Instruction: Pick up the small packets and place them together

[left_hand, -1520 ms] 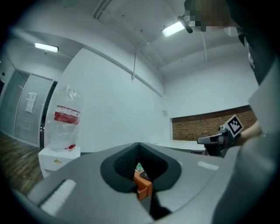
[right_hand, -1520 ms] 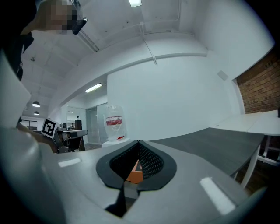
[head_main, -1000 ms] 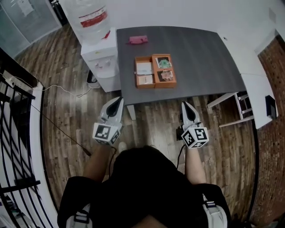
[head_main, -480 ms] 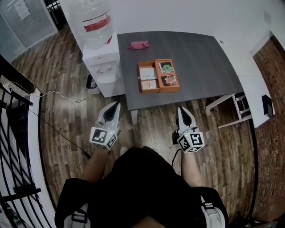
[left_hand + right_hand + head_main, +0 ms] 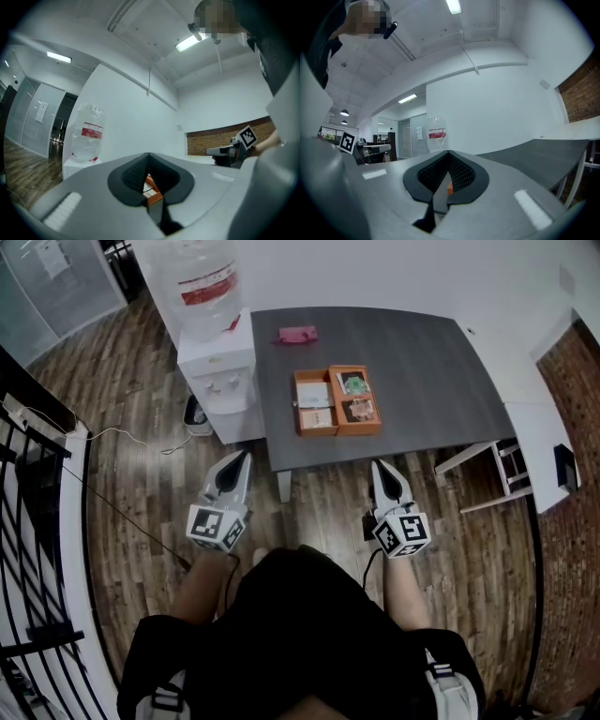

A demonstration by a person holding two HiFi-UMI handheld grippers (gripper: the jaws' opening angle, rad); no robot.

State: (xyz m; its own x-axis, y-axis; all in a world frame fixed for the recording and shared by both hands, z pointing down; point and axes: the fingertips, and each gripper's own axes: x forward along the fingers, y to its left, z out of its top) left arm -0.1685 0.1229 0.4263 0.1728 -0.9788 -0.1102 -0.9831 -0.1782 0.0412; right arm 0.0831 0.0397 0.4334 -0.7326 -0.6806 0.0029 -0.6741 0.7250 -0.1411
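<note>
Both grippers are held short of the table [image 5: 422, 371], over the wood floor [image 5: 141, 437] and clear of its near edge.

Left gripper [image 5: 241, 457]: I read the jaws as pressed fully together, with nothing between the pads. It points toward the table's near left corner.

Right gripper [image 5: 379, 465]: the jaws are likewise closed tight and carry nothing. It points at the near edge, to the right of the middle.

The small packets lie in an orange box [image 5: 339, 431] that stands on the table just inside the near edge, left of centre. The box has two compartments. The left one holds two pale packets [image 5: 315, 395]. The right one holds a green packet [image 5: 352, 383] toward the far side and a reddish packet [image 5: 360, 410] toward the near side. Neither gripper touches the box or any packet.

A pink item [image 5: 296, 334] lies near the far edge, toward the far left corner, well apart from the box. A water dispenser [image 5: 217, 381] with its bottle [image 5: 197, 282] stands against the table's left edge.
</note>
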